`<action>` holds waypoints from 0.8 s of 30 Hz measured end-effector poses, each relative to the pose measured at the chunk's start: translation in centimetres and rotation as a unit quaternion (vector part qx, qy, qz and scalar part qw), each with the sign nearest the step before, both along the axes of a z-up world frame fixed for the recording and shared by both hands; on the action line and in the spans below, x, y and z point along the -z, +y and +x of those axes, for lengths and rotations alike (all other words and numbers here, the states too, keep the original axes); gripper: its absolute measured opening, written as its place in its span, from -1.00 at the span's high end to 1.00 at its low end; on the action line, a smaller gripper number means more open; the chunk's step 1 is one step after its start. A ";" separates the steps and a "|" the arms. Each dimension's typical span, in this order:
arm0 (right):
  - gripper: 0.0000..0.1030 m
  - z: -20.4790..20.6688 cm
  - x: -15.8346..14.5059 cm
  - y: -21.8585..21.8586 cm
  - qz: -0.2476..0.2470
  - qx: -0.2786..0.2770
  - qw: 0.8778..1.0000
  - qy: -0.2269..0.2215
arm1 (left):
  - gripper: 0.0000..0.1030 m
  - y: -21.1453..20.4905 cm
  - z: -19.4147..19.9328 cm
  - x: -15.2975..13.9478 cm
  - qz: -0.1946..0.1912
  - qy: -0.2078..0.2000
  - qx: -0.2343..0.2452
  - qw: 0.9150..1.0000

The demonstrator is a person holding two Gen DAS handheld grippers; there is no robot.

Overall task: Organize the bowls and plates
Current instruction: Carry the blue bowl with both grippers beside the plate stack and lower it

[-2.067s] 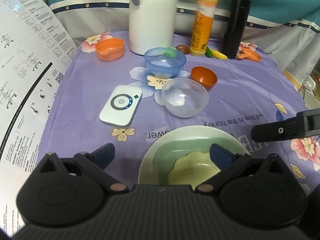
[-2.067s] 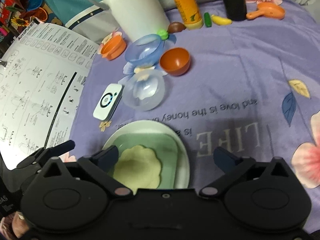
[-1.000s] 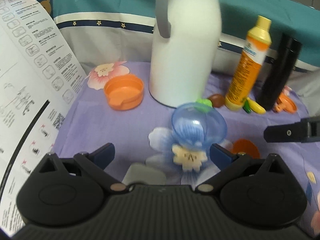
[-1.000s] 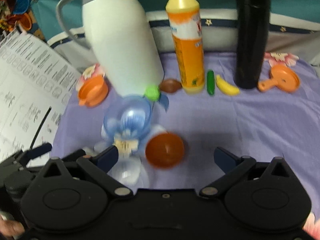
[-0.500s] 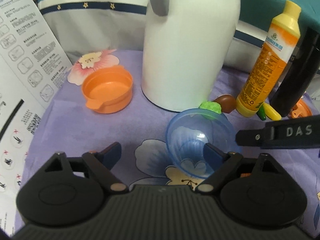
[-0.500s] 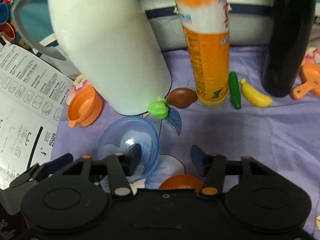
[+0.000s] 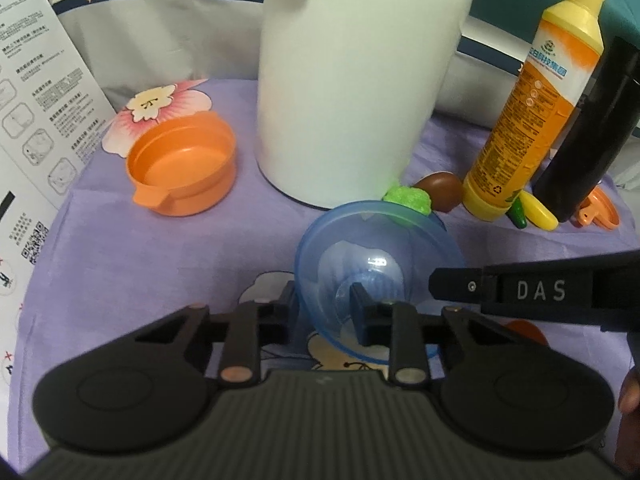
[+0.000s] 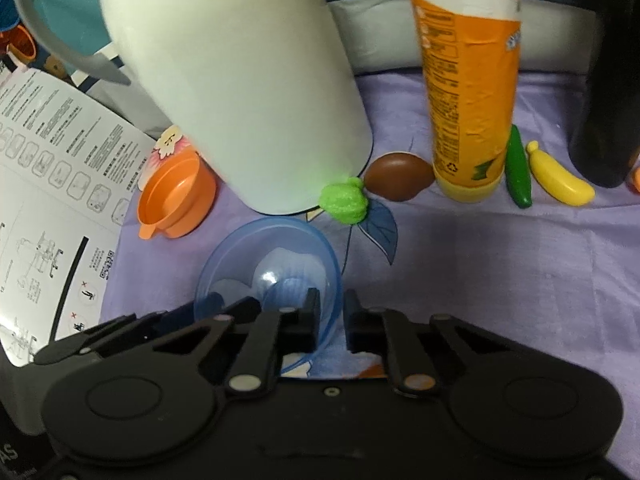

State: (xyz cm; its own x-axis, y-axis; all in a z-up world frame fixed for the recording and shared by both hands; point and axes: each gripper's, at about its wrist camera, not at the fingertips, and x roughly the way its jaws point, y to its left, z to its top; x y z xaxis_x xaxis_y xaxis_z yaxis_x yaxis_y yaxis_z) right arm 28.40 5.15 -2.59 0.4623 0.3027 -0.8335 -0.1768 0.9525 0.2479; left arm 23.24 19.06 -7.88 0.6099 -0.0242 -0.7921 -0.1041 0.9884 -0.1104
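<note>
Pinching opposite rims of the blue bowl, my left gripper and right gripper had just closed on it, presumably for a level, two-handed lift.

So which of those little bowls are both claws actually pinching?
The clear blue bowl: the left gripper and right gripper each clamp its rim. The orange bowl sits untouched beside the white jug.
</note>
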 end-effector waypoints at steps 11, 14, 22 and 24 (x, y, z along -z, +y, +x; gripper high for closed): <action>0.80 -2.0 -2.7 0.3 0.007 -0.011 1.000 -0.025 | 0.55 -0.3 -2.7 -3.5 0.003 -0.024 -0.013 1.000; 0.80 -3.2 -3.8 -0.4 0.011 -0.011 1.000 -0.025 | 0.54 -0.9 -3.8 -4.7 0.000 -0.029 -0.008 1.000; 0.80 -8.5 -6.1 -3.8 0.010 -0.004 1.000 -0.028 | 0.54 -4.7 -8.1 -6.8 -0.003 -0.032 0.025 0.999; 0.80 -9.8 -6.5 -5.1 0.010 -0.001 1.000 -0.027 | 0.54 -6.0 -9.3 -7.1 -0.008 -0.028 0.036 0.999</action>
